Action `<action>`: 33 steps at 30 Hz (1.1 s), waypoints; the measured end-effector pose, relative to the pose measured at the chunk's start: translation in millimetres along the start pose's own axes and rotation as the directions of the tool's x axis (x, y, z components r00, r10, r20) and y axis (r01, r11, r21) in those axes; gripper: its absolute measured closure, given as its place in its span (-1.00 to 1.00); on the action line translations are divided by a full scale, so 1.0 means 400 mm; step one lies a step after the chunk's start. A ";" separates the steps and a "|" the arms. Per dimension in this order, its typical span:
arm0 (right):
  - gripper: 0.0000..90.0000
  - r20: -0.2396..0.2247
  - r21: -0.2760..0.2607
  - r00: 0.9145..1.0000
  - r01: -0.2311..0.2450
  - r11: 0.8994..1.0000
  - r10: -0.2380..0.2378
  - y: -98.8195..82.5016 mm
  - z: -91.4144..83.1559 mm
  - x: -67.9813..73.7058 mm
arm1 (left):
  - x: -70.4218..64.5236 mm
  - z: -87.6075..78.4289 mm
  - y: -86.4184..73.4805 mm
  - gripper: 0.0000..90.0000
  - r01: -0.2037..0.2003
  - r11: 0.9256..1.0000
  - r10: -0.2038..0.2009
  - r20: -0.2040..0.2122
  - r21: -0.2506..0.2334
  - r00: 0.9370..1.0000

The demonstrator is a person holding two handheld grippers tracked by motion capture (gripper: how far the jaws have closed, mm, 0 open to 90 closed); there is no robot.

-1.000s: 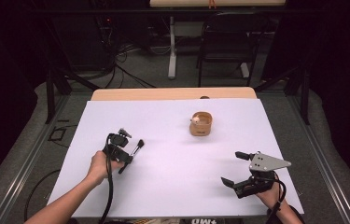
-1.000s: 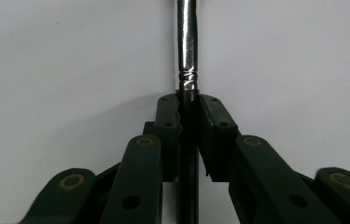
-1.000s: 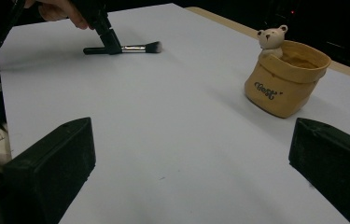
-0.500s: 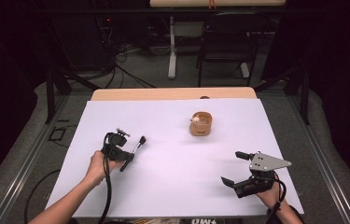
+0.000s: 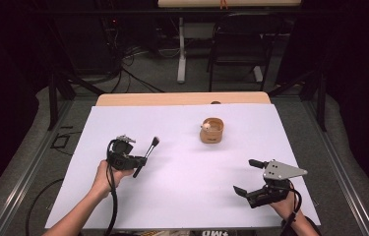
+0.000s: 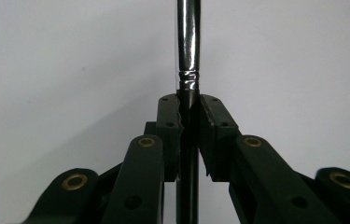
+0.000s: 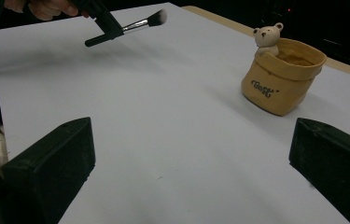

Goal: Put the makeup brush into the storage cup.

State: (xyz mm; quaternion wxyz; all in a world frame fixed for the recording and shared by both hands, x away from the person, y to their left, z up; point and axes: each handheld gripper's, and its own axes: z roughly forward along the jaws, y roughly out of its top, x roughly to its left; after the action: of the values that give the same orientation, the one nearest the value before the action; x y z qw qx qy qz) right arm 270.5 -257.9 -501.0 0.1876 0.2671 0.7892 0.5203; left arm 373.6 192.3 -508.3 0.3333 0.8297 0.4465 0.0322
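L gripper (image 5: 134,162), held in the person's left hand (image 5: 104,177) at the near-left of the white paper-covered table (image 5: 182,196), has its jaws pinched narrow on a slim black-handled makeup brush w/ silver ferrule and pale bristle head (image 5: 146,154). In the left gripper view the brush (image 6: 187,56) runs straight up between the two black pads (image 6: 169,123), both pressing on the dark handle just below the shiny ferrule. Brush is lifted off the table, tilted, bristles pointing up and away toward the far right; in the right gripper view it (image 7: 135,24) hangs over the paper w/ a soft shadow beneath.

R gripper (image 5: 252,178) sits at the near-right, in the person's right hand (image 5: 283,204), jaws wide apart, nothing between them, resting low by the table.

Tan sack-shaped ceramic pot w/ a small white bear on its rim (image 5: 212,130) stands upright mid-table toward the far side, well apart from both grippers; the bear (image 7: 267,37) sits on the rim side nearer the brush. Pot looks empty as far as I can see.
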 end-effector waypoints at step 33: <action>-1.00 0.003 0.011 1.000 -0.023 1.000 0.023 -0.002 0.001 -0.008 | -0.104 0.019 -0.023 0.76 -0.107 0.961 0.119 0.031 -0.257 0.992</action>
State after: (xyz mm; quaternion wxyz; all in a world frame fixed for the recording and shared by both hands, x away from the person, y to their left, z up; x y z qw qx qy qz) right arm 273.1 -260.0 -501.7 0.1815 0.2780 0.7885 0.5177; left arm 345.0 160.2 -509.5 0.4450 0.8046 0.3829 0.0890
